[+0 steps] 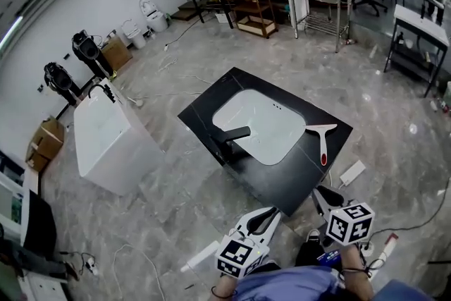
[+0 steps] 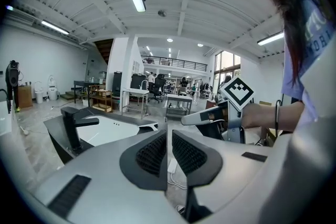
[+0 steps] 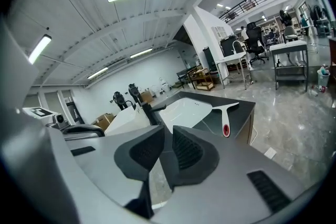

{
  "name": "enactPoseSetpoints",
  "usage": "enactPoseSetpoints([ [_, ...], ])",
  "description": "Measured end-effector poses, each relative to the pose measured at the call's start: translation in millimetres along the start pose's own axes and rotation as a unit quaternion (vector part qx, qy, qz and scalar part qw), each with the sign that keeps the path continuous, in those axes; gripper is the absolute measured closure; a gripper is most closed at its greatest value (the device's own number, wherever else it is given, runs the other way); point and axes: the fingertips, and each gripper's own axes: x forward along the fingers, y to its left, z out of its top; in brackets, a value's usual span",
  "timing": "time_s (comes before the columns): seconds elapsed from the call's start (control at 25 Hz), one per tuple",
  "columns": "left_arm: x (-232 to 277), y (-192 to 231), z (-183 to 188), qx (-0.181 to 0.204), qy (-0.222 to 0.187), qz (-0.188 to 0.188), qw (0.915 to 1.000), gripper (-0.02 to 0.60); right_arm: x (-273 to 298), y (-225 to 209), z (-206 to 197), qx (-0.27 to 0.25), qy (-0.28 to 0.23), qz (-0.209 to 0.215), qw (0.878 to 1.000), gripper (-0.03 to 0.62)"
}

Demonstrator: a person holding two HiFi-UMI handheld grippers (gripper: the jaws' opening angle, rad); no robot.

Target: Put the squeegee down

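Observation:
The squeegee [image 1: 323, 141] lies flat on the black countertop [image 1: 211, 106], to the right of the white sink basin [image 1: 264, 123]. Its white blade points away from me and its red-tipped handle toward me. Neither gripper touches it. In the right gripper view the squeegee [image 3: 226, 115] sits well beyond the jaws. My right gripper [image 1: 320, 192] hangs near the counter's front corner, and its jaws [image 3: 169, 139] stand together with nothing between them. My left gripper [image 1: 270, 213] is lower left of it, its jaws [image 2: 169, 139] also together and empty. In the left gripper view the right gripper [image 2: 210, 118] shows.
A black faucet [image 1: 232, 137] stands at the sink's near left edge. A white bathtub [image 1: 106, 141] stands to the left, with cardboard boxes [image 1: 46, 141] beyond it. On the floor by my feet lie a white slab [image 1: 352, 173], a white tube [image 1: 201, 257] and cables.

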Motion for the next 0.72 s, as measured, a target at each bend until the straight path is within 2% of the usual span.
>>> enactPoseSetpoints([
  [0.24, -55.3, -10.1, -37.9, -0.011, 0.0, -0.029, 0.9995, 0.551, -37.4, 39.8, -45.6, 0.021, -0.017, -0.038, 0.999, 0.536],
  [0.4, -76.0, -25.9, -59.2, -0.025, -0.003, -0.052, 0.9983, 0.551, -65.7, 63.3, -82.9, 0.024, -0.006, -0.055, 0.998, 0.537],
  [0.72, -88.4, -79.0, -54.0, -0.026, -0.018, -0.101, 0.9943, 0.551, -126.3, 87.0, -115.3, 0.024, 0.008, -0.075, 0.997, 0.542],
])
